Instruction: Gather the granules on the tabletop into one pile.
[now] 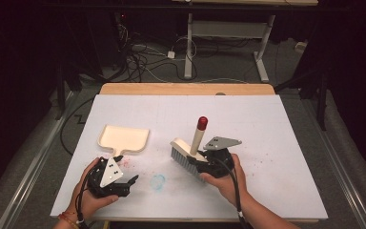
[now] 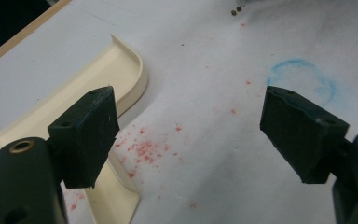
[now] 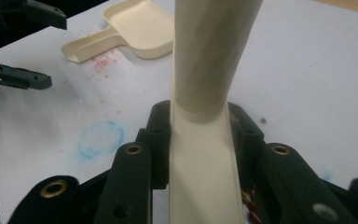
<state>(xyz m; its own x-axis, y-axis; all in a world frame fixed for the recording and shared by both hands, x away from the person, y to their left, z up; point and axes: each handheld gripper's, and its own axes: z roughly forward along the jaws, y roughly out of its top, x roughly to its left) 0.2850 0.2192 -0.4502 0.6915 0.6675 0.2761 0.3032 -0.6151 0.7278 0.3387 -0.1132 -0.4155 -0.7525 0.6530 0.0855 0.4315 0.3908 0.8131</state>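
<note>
A cream dustpan [image 1: 124, 137] lies flat on the white board, its short handle pointing toward the person. My left gripper [image 1: 126, 174] stands open just behind that handle, and in the left gripper view the gripper [image 2: 191, 116] has its jaws wide apart over red crumbs [image 2: 144, 149], with the dustpan [image 2: 98, 88] beside the left jaw. A cream brush [image 1: 196, 138] with a red handle tip stands tilted, bristles [image 1: 185, 161] down on the board. My right gripper [image 1: 198, 161] is shut on the brush's handle [image 3: 205, 140] near its base.
Red crumbs [image 1: 129, 164] are scattered near the dustpan handle, with fainter specks to the right of the brush. A blue chalk circle [image 1: 157, 181] marks the board between the grippers. The board's front edge lies close under both hands. Cables and desk legs stand on the floor beyond the table.
</note>
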